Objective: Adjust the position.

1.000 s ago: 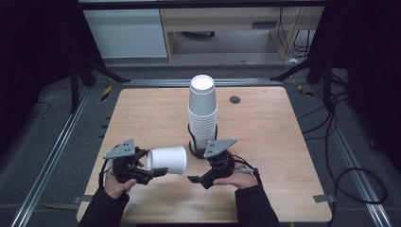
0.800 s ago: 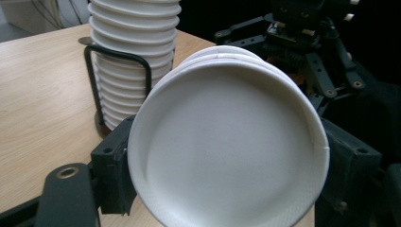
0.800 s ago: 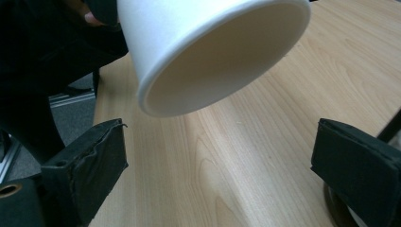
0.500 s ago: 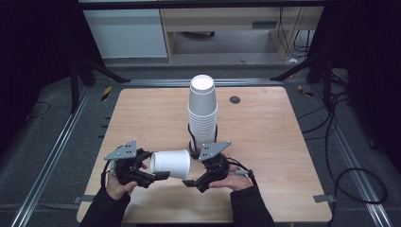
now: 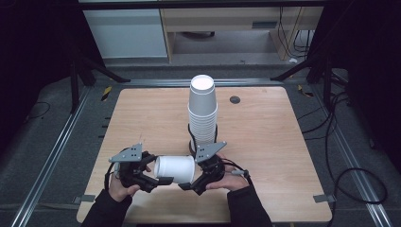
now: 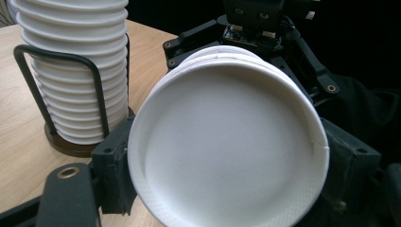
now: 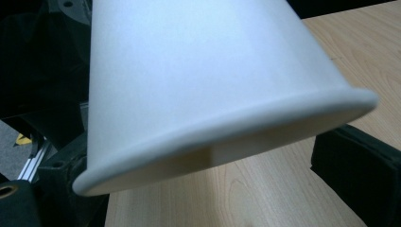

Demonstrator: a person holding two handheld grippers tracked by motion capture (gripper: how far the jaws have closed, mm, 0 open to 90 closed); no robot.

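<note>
White paper cup (image 5: 175,169) lying on its side, held off the bench (image 5: 265,142) near its front edge, just in front of the cup stack (image 5: 203,113) and slightly left of it. Long axis of the cup running left to right, across the front of the stack.

Left gripper (image 5: 158,180) at the cup's closed base end, left of the stack; in the left gripper view the round base of the cup (image 6: 227,146) faces the camera, with a black jaw hard against it on either side. Reads as clamped on the cup at the base.

Right gripper (image 5: 188,184) at the cup's rim end, directly in front of the stack. In the right gripper view the cup wall and rolled rim (image 7: 222,94) pass across the frame between the dark jaws at lower left and lower right; jaws set wide, clear gap to the rim on the right side. Contact on the left side hidden, so no grip to be claimed there.

Stack upside-down, seated in a black wire holder (image 6: 56,90) on a dark round base, behind both grippers, touching neither.

Likely step: cup shared between two hands, probably a hand-over or a pull-apart along the cup's axis. Both grippers equally near, one at each end. Key relation: cup axis in line between the two grippers, parallel to the bench front edge, stack just behind.
</note>
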